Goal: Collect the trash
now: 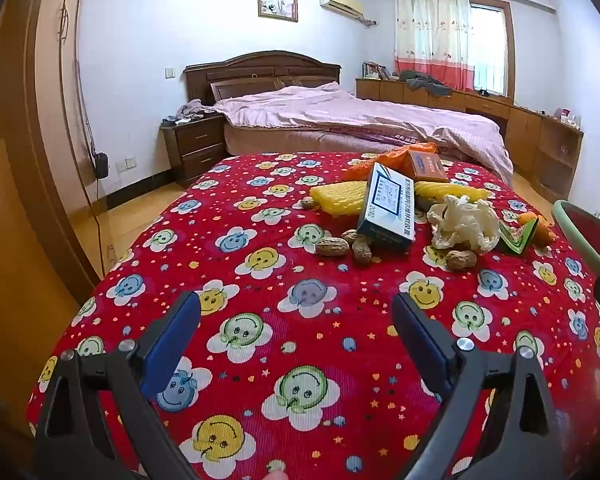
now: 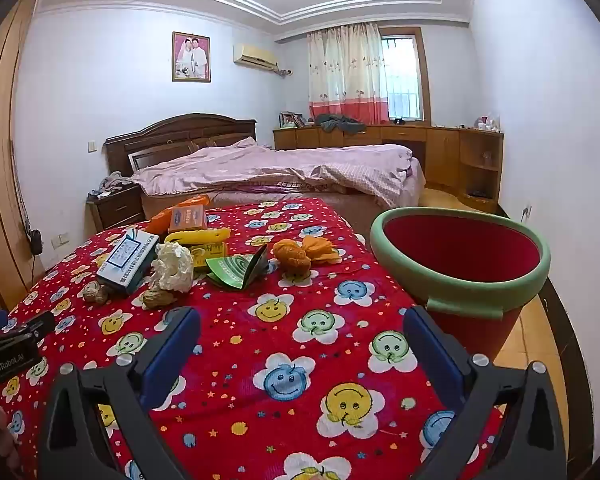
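Trash lies in a pile on the red smiley-flower cloth (image 1: 260,240) (image 2: 300,344): a white and blue box (image 1: 386,210) (image 2: 126,262), a crumpled white wrapper (image 1: 462,222) (image 2: 174,266), peanuts (image 1: 332,246) (image 2: 158,298), yellow packaging (image 1: 340,199) (image 2: 198,236), an orange box (image 1: 426,166) (image 2: 188,218), a green folded card (image 1: 518,236) (image 2: 236,272) and orange peel (image 2: 300,254). A red bin with a green rim (image 2: 460,256) (image 1: 580,240) stands at the right. My left gripper (image 1: 296,304) and right gripper (image 2: 302,320) are open and empty, short of the pile.
A bed with a pink cover (image 1: 340,116) (image 2: 280,164) stands behind the table. A nightstand (image 1: 196,148) is at its left and wooden cabinets (image 2: 440,148) run along the far right. A wardrobe (image 1: 28,120) is at the left.
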{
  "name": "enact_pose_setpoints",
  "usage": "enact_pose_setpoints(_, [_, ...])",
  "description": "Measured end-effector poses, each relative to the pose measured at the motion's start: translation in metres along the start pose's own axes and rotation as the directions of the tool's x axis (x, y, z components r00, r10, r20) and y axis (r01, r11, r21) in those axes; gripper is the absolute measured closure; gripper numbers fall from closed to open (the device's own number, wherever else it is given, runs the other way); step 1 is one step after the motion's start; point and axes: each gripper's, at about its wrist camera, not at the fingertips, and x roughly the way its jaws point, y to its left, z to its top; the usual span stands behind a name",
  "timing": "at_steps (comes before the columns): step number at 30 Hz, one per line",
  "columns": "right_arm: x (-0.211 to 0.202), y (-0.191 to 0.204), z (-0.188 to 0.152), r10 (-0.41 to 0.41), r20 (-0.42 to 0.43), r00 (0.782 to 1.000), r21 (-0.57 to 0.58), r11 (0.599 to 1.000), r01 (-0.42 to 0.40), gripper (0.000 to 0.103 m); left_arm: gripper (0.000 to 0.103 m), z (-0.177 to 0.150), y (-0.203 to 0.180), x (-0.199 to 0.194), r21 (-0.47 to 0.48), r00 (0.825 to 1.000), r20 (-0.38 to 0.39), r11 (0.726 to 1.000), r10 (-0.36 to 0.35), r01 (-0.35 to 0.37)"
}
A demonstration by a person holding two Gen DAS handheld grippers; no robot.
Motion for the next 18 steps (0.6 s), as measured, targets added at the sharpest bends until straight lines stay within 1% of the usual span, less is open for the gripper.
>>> enact_pose_setpoints(18, [0.0000,0.0005,0.0000,-0.001,-0.001,1.000,-0.002,1.000,0.001,0.000,0.007,0.0000,0.0003,0.0002,-0.012,1.000,-0.010,1.000,-0.008,0.008])
